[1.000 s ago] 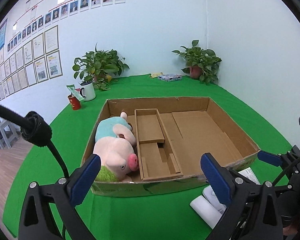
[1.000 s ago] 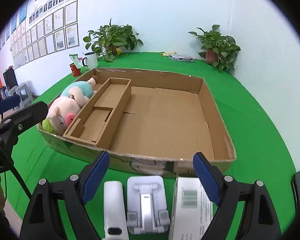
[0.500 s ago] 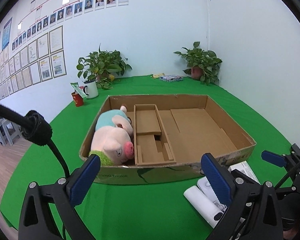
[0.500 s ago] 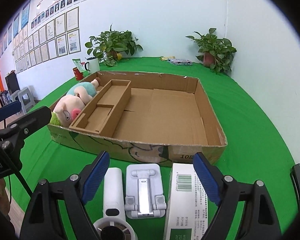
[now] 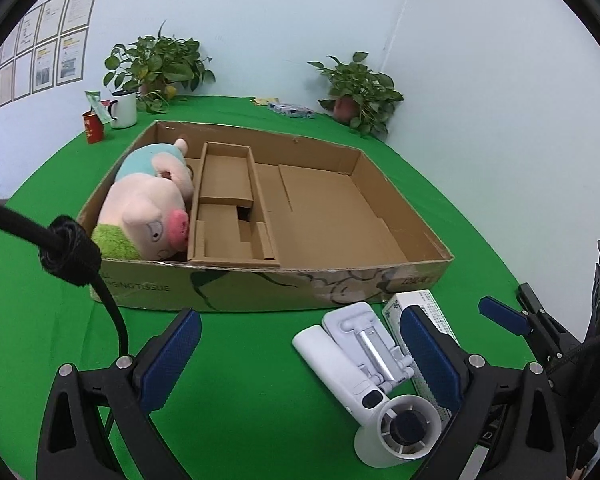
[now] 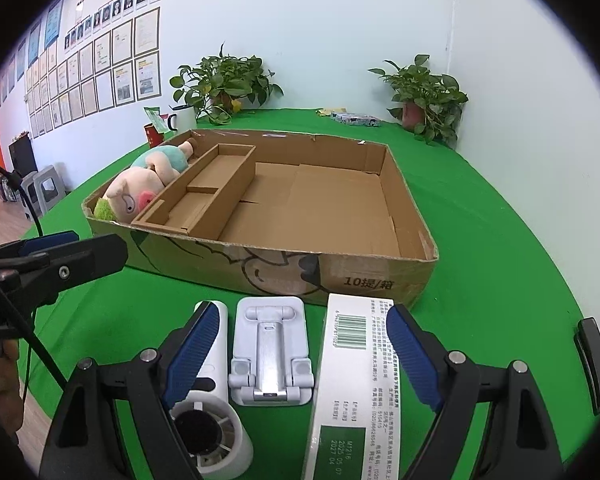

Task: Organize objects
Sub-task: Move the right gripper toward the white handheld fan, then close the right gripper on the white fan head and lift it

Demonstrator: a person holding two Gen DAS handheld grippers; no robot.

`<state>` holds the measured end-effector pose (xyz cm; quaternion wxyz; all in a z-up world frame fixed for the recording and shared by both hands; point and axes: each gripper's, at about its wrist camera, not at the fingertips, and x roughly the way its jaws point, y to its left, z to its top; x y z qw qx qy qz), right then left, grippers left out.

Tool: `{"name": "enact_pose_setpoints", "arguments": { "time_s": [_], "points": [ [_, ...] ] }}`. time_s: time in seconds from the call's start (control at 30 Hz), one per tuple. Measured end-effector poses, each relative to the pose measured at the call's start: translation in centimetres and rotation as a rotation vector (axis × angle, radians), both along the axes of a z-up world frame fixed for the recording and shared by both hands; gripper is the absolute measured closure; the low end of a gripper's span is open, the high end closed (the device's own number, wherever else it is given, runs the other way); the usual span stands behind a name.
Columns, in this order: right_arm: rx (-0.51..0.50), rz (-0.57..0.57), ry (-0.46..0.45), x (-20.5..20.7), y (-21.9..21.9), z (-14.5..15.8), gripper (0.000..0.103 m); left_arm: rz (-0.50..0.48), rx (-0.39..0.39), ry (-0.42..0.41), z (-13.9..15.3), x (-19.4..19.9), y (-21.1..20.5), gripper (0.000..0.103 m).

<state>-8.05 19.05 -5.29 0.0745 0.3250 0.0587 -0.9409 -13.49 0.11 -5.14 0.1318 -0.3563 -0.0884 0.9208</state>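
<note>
Lying in a row on the green table (image 6: 500, 240), just in front of the cardboard box (image 6: 380, 276), three things are seen: a white handheld fan (image 6: 212, 420), a folded white phone stand (image 6: 270, 354) and a white carton (image 6: 356, 380). The right tool (image 6: 300, 356) is held over them, its blue pads spread wide with nothing clamped. The left tool (image 5: 300, 360) is likewise held apart and empty. A plush pig (image 5: 148, 208) is tucked into the box's left compartment.
</note>
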Motion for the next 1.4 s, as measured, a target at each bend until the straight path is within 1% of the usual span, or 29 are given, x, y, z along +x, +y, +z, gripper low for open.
{"name": "enact_pose_setpoints", "arguments": {
  "time_s": [0.1,0.17,0.27,0.37,0.43,0.53,0.67,0.77,0.83,0.87,0.9,0.93,0.97,1.0,1.1,1.17,1.3,1.37,1.4],
  "points": [
    [0.009,0.0,-0.001,0.4,0.2,-0.2,0.018,-0.023,0.018,-0.007,-0.3,-0.2,0.2,0.004],
    [0.008,0.002,-0.003,0.6,0.2,-0.3,0.018,-0.03,0.028,-0.014,-0.4,-0.3,0.3,0.007],
    [0.008,0.009,-0.002,0.7,0.2,-0.3,0.018,-0.039,0.014,-0.011,-0.2,-0.2,0.3,0.009],
    [0.008,0.027,0.002,1.0,0.0,-0.2,0.018,-0.043,0.027,-0.012,0.0,-0.2,-0.2,0.01],
    [-0.004,0.06,0.007,1.6,-0.1,-0.1,0.018,-0.051,0.051,-0.025,-0.1,-0.4,-0.7,0.015],
    [-0.017,0.13,-0.001,2.5,-0.4,-0.7,0.018,-0.084,0.098,-0.075,-1.0,-1.0,-1.0,0.016],
    [-0.024,0.217,-0.044,3.6,-1.3,-2.1,0.018,-0.163,0.172,-0.172,-3.3,-2.2,-0.3,0.023],
    [-0.027,0.24,-0.073,3.9,-2.1,-3.0,0.018,-0.228,0.263,-0.261,-5.6,-3.3,0.3,0.023],
    [-0.007,0.238,-0.095,3.8,-2.5,-3.5,0.021,-0.254,0.313,-0.304,-6.7,-3.9,0.6,0.023],
    [0.002,0.233,-0.102,3.8,-2.7,-3.8,0.022,-0.263,0.336,-0.321,-7.3,-4.2,0.6,0.025],
    [0.01,0.228,-0.112,3.8,-2.9,-4.0,0.026,-0.268,0.354,-0.336,-7.9,-4.4,0.7,0.027],
    [0.01,0.229,-0.121,3.7,-3.0,-4.2,0.034,-0.269,0.362,-0.35,-8.4,-4.6,0.8,0.031],
    [0.008,0.236,-0.13,3.8,-3.2,-4.3,0.039,-0.269,0.37,-0.364,-8.9,-4.7,0.8,0.035],
    [0.015,0.247,-0.137,3.9,-3.6,-4.5,0.046,-0.268,0.378,-0.374,-9.2,-4.8,0.8,0.037],
    [0.042,0.253,-0.129,4.4,-4.4,-4.6,0.047,-0.257,0.385,-0.389,-10.0,-5.0,0.6,0.04],
    [0.001,0.25,-0.146,4.4,-4.4,-4.6,0.047,-0.238,0.371,-0.396,-10.3,-4.9,0.1,0.043],
    [-0.124,0.252,-0.193,3.7,-4.5,-4.5,0.047,-0.185,0.368,-0.401,-10.1,-4.6,-1.9,0.045],
    [-0.201,0.269,-0.223,3.2,-4.4,-4.6,0.047,-0.164,0.337,-0.392,-9.5,-4.2,-2.8,0.045],
    [-0.255,0.275,-0.245,2.9,-4.1,-4.7,0.047,-0.157,0.328,-0.384,-9.1,-4.1,-3.1,0.045]
  ]
}}
